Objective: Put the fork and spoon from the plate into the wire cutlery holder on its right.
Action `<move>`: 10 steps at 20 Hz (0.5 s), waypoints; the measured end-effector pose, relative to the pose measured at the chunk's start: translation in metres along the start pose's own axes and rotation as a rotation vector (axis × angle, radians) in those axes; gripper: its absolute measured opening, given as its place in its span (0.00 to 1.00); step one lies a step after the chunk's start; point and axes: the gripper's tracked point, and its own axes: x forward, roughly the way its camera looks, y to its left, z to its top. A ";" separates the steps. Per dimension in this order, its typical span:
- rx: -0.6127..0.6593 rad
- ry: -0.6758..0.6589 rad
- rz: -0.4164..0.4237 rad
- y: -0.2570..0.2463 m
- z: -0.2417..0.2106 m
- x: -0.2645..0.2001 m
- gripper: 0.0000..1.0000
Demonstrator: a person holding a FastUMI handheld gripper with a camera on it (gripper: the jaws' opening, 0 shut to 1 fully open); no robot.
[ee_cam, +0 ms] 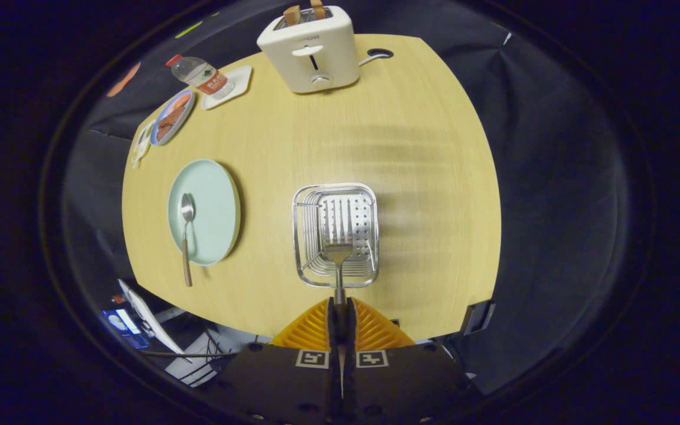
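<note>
Now the claw [340, 310] is pinched tight on the fork [338, 255], held over the wire cutlery holder [335, 234].

Both orange fingers [310, 329] press the fork's handle, its tines over the holder's perforated floor. At ten o'clock from the holder, well apart, the spoon [186, 233] lies on the pale green plate [210, 206], handle overhanging the rim. A toaster [309, 50] stands at twelve o'clock across the worktop [422, 177].
</note>
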 end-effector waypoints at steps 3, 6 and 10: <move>0.009 0.001 0.007 0.003 0.005 0.005 0.06; 0.029 -0.014 0.010 0.005 0.010 0.007 0.13; 0.055 -0.111 0.029 0.013 0.019 -0.007 0.45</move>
